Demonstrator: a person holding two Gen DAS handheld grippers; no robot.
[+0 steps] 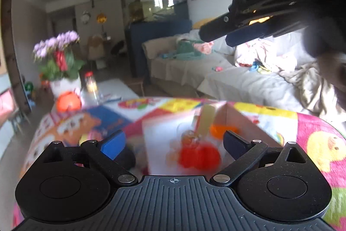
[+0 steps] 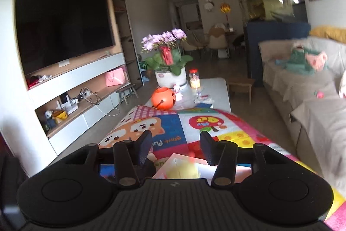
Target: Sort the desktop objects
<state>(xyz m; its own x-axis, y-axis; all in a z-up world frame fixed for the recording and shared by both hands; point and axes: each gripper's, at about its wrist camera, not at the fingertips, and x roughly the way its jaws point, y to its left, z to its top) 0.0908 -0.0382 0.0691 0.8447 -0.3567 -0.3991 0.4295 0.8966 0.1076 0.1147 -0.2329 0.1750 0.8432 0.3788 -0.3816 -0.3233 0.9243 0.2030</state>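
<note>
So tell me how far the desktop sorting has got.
Done: a red toy and blurred yellow and orange items lie in the white box. In hand: nothing; left gripper and right gripper are empty, jaws apart. Left: uncertain; the patterned cloth around the box looks bare.

Blurred box contents point(image 1: 195, 151) (red and orange shapes, unidentifiable), box point(image 2: 183, 168) half hidden behind fingers.
</note>
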